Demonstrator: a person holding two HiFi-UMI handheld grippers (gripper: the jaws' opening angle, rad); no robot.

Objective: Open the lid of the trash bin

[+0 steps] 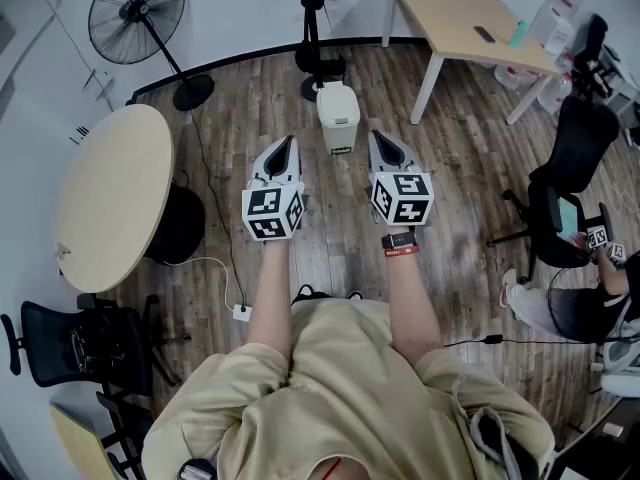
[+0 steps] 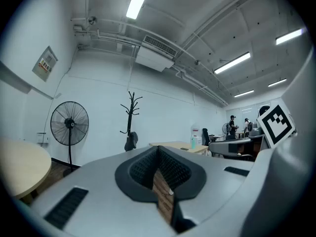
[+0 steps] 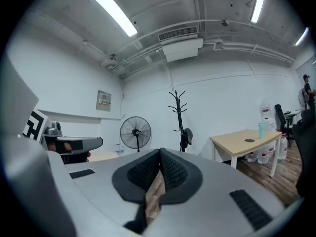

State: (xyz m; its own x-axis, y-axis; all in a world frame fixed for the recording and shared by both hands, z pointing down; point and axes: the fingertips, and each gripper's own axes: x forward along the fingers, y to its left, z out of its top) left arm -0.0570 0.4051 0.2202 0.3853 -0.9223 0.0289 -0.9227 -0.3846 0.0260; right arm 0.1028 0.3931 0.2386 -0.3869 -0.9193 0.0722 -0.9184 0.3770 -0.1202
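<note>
A small white trash bin (image 1: 338, 116) stands on the wood floor with its lid down, straight ahead of me. My left gripper (image 1: 288, 144) is held out at the bin's near left, its tips meeting and nothing between them. My right gripper (image 1: 379, 139) is at the bin's near right, also shut and empty. Both hang well above the floor, short of the bin. In the left gripper view the jaws (image 2: 159, 152) touch at the tip. The right gripper view shows the same closed tips (image 3: 160, 157). The bin is hidden in both gripper views.
A round table (image 1: 110, 196) stands at left with a fan (image 1: 140, 13) behind it. A coat stand (image 1: 318, 28) rises just behind the bin. A rectangular desk (image 1: 465, 23) is at the back right, an office chair (image 1: 570, 183) and a seated person (image 1: 585, 303) at right.
</note>
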